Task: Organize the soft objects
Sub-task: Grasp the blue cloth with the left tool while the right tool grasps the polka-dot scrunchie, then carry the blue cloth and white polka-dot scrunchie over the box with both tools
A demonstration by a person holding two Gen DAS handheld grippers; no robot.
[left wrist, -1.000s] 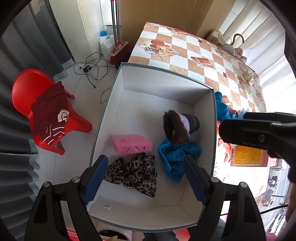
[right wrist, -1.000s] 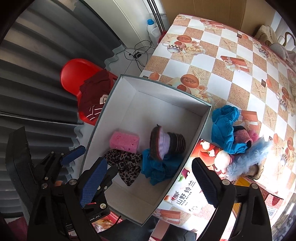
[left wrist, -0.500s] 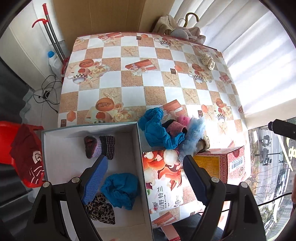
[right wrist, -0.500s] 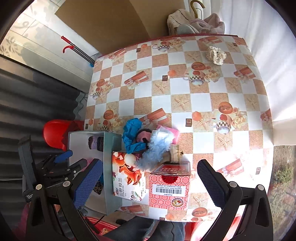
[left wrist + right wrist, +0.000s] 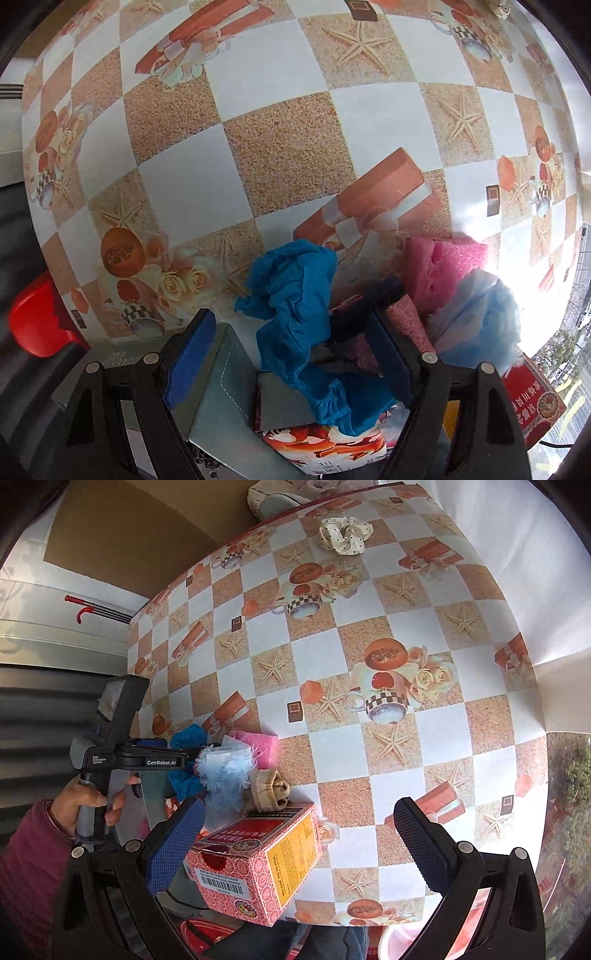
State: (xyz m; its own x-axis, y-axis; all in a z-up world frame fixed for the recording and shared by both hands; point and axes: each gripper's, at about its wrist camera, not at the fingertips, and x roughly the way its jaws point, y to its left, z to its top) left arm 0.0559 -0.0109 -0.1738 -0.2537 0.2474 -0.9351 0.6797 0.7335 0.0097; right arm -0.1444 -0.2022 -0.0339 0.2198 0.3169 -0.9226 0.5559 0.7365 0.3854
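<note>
The left gripper (image 5: pixel 291 354) was seen wide open and low over a heap of soft things at the near edge of the table (image 5: pixel 280 147), with nothing held between its blue pads (image 5: pixel 190 362). A crumpled blue cloth (image 5: pixel 295 295) lay in the gap between the fingers, draped partly over the grey wall of the box (image 5: pixel 218 398). Just to the right of the cloth a dark sock with a pink cuff (image 5: pixel 388 310) was touching the right finger, and further right a pink sponge (image 5: pixel 443 266) and a pale blue fluffy piece (image 5: pixel 476 317) were found. The right gripper (image 5: pixel 295 845) was also open and empty, held above a red carton (image 5: pixel 255 864) at the near side, and a white dotted scrunchie (image 5: pixel 341 535) was lying far away on the table. It was judged that the blue cloth was to be taken next. For a good grasp, the pads should be lowered around the thick bunched middle of the cloth, away from the box wall, so that the sock is not caught together with it. The closing should be done slowly, because a loose fold may slip out.
</note>
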